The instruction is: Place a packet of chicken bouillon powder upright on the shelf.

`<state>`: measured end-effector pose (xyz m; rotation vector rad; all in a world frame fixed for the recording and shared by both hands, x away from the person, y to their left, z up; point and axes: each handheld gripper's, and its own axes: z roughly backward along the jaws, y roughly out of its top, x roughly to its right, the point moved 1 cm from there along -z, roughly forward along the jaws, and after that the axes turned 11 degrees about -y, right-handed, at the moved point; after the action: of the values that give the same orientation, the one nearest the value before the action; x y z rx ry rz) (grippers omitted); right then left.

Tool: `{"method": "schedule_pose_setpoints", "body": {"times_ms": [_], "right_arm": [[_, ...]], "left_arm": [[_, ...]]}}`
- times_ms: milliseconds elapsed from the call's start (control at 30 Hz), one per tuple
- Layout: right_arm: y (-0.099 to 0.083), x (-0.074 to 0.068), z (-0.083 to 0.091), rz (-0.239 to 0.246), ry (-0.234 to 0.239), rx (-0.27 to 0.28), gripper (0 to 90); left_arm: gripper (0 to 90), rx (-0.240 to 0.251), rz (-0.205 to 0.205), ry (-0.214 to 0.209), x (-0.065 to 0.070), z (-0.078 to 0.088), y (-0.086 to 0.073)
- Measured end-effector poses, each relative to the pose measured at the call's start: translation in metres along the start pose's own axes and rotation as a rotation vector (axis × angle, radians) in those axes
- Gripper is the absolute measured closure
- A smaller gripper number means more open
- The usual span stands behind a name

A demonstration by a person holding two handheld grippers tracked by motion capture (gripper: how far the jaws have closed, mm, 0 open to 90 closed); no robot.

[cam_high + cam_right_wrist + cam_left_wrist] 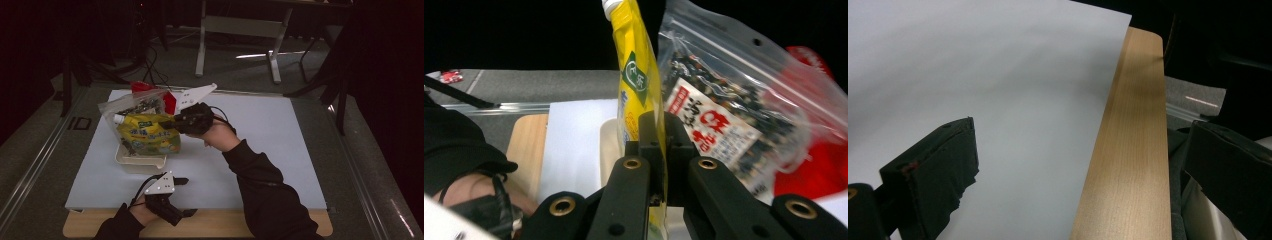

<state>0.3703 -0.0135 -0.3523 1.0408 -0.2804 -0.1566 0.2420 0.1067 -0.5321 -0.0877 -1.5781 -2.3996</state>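
Observation:
A yellow spouted pouch [148, 134] with a white cap hangs just above a cream tray [131, 162] at the mat's left. My right gripper [173, 120] is shut on the pouch's right edge. In the right gripper view the jaws of the right gripper [659, 131] pinch the yellow pouch [636, 75] edge-on. Beside it is a clear zip bag [729, 110] of dark pieces with a red-lettered label. My left gripper [187, 196] rests near the table's front edge. Its jaws stand wide apart around nothing, as the left gripper view shows for the left gripper [1083, 150].
A white mat [260, 150] covers the table, with a wooden strip [225, 227] bare along the front. A red packet [170, 101] lies behind the clear zip bag [131, 104]. Table legs [201, 42] and cables stand on the floor beyond.

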Motion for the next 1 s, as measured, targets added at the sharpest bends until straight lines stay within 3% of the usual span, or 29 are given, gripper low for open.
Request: {"method": "schedule_pose_setpoints", "body": {"times_ms": [300, 567, 767, 1000], "right_arm": [[0.006, -0.009, -0.035, 0.033, 0.052, 0.043, 90.0], [0.002, -0.013, -0.057, 0.018, 0.081, 0.035, 90.0], [-0.002, -0.01, -0.061, -0.037, 0.094, 0.072, 90.0], [-0.001, -0.015, -0.061, -0.021, 0.088, 0.09, 90.0]], "left_arm": [[2.9, 0.003, -0.001, 0.002, 0.001, 0.003, 0.0], [2.9, 0.006, 0.0, 0.004, 0.0, 0.004, -0.001], [2.9, 0.008, 0.005, 0.002, 0.0, 0.004, -0.002], [2.9, 0.01, 0.0, 0.003, 0.0, 0.004, -0.001]]}}
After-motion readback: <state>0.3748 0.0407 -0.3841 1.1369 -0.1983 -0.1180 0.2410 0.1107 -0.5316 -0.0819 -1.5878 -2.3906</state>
